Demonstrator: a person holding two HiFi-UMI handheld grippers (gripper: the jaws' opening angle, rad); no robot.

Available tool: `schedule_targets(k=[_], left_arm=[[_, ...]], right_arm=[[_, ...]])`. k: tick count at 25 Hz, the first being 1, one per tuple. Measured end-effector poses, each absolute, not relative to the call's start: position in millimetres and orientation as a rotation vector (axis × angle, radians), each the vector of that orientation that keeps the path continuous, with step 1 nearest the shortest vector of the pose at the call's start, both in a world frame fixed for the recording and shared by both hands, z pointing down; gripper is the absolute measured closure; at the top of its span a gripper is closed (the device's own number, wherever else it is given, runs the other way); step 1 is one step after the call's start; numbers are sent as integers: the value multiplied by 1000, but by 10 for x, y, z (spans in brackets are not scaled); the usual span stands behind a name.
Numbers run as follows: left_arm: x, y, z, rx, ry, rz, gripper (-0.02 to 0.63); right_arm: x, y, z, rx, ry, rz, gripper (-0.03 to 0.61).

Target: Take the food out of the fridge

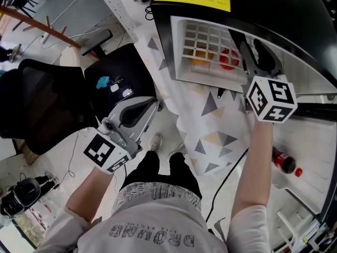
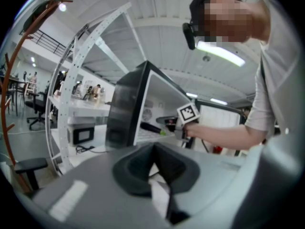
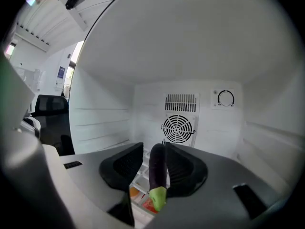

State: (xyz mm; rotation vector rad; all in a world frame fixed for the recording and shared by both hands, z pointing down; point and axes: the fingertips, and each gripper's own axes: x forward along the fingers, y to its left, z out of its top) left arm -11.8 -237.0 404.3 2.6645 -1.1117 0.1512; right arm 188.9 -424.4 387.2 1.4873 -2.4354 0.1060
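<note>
The fridge (image 1: 164,41) stands open, and the right tongs (image 3: 153,151) are reached inside it above the wire shelf (image 1: 202,36), near the shelf's front right corner. Their jaws stand about half open with an eggplant (image 3: 157,171) between them. It lies against the right jaw with a clear gap to the left one, so it is bracketed, not clamped. Its green stem points back toward the camera and its dark body points in toward the rear wall. Whether it rests fully on the wire I cannot tell.

An orange item (image 1: 199,54) and a red item (image 1: 227,58) show through the grid, toward the shelf's middle and right.

The left tongs (image 2: 153,149) are held well outside the fridge, jaws together and empty.

The eggplant looks fairly light and firm, but its skin is glossy and likely slick, and the body tapers toward the stem — a squeeze there would probably push it out. The better hold, I judge, is across the thicker middle, near its balance point, so the long body does not swing down on lifting. Moderate pressure should do; real skin of this kind bruises — and a hard pinch on a curved, smooth surface invites a slip.
</note>
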Motion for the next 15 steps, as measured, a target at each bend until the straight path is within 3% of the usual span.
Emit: schedule_targets(k=[5,15], left_arm=[[-176,-2324,4098,2647,-1132,160,607],[-248,-2296,4204,2610,-1154,158,607]], right_arm=[[1845,-4357,4062,1425,-2385,125,404],[1823,-4527,4278,1371,-2298,142,359]])
